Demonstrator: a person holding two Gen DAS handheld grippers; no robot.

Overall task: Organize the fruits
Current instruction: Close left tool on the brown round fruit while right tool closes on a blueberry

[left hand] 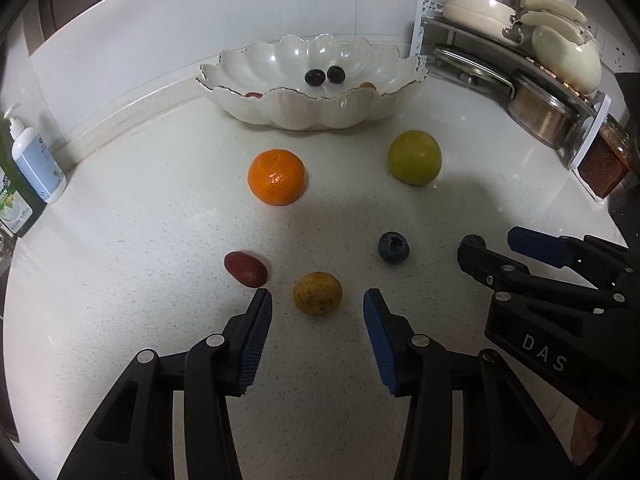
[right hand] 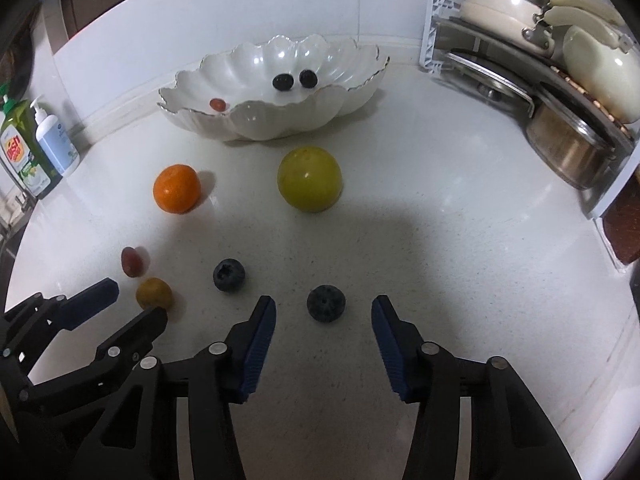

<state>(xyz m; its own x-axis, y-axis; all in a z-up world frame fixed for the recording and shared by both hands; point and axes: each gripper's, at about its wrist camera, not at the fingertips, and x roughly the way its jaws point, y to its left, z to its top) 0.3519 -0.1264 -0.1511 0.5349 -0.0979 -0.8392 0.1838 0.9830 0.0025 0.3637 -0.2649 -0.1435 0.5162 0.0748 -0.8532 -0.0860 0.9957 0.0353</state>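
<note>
a bowl [left hand: 312, 108] sits at the back of the surface [left hand: 160, 208] with small fruits inside. before it lie a mandarin [left hand: 277, 176] to the left and a larger round fruit [left hand: 415, 157] to the right. nearer, a grape [left hand: 245, 268], a small fruit [left hand: 317, 293] and a blueberry [left hand: 393, 247] lie left to right. a pot rack [left hand: 520, 64] stands back right, bottles [left hand: 36, 168] far left.
</note>
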